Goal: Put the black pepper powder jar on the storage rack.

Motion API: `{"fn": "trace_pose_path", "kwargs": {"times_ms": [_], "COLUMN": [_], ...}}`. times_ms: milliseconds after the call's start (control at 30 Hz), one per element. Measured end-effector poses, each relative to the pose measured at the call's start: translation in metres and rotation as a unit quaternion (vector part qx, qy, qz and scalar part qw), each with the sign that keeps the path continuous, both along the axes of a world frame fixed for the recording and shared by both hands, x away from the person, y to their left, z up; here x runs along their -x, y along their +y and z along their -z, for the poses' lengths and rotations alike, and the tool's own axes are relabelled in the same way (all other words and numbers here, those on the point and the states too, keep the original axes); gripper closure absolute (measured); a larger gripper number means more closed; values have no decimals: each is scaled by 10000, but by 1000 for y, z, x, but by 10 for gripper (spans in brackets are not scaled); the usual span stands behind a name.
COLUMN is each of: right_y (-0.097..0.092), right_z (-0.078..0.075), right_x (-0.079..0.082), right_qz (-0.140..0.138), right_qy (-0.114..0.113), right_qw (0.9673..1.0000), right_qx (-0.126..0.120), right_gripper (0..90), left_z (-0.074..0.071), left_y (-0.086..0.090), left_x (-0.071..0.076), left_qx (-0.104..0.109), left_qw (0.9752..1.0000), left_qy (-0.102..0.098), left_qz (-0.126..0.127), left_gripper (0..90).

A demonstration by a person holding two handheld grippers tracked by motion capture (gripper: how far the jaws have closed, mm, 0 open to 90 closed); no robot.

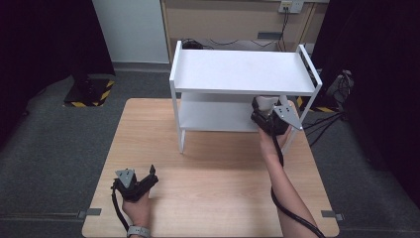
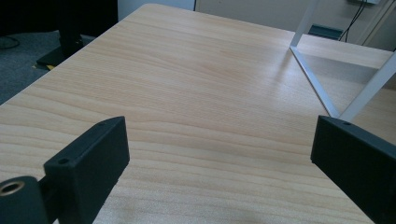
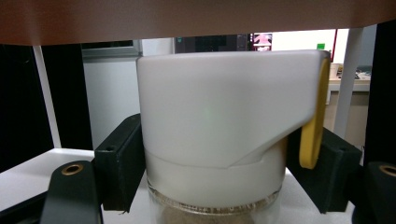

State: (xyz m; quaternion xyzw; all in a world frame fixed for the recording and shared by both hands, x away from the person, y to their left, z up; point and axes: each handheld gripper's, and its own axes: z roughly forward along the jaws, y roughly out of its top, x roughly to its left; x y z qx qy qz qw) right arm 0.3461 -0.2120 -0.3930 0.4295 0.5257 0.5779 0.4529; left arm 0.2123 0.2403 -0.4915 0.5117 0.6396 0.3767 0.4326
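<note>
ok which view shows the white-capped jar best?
Right gripper view: the jar sits close up between the right gripper's jaws, white cap, yellow tab and glass body visible. High view shows just a bit of its cap at the shelf's lower tier. Left gripper view shows table.

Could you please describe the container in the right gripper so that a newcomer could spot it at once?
Find the white two-tier shelf on the wooden table. At its lower tier, the right gripper clamps a clear jar with a bulky white lid and a yellow tab.
</note>
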Motion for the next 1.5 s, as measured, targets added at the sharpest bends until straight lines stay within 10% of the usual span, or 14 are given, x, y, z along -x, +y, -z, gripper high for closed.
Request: {"fn": "trace_pose_path", "kwargs": {"times_ms": [567,1067,1500], "right_y": [14,10,-19], "right_z": [6,30,99], "right_x": [8,70,138], "right_qz": [231,460,955], "right_qy": [-140,-332,96], "right_qw": [9986,9973,9940], "right_qx": [455,458,521], "right_gripper": [50,4,5], "left_z": [0,-1,0], "left_y": [0,-2,0], "left_x": [0,-1,2], "left_qx": [-3,-42,5], "left_qw": [10000,10000,10000], "left_qy": [9,67,-15], "left_qz": [-4,0,28], "left_gripper": [40,39,39]}}
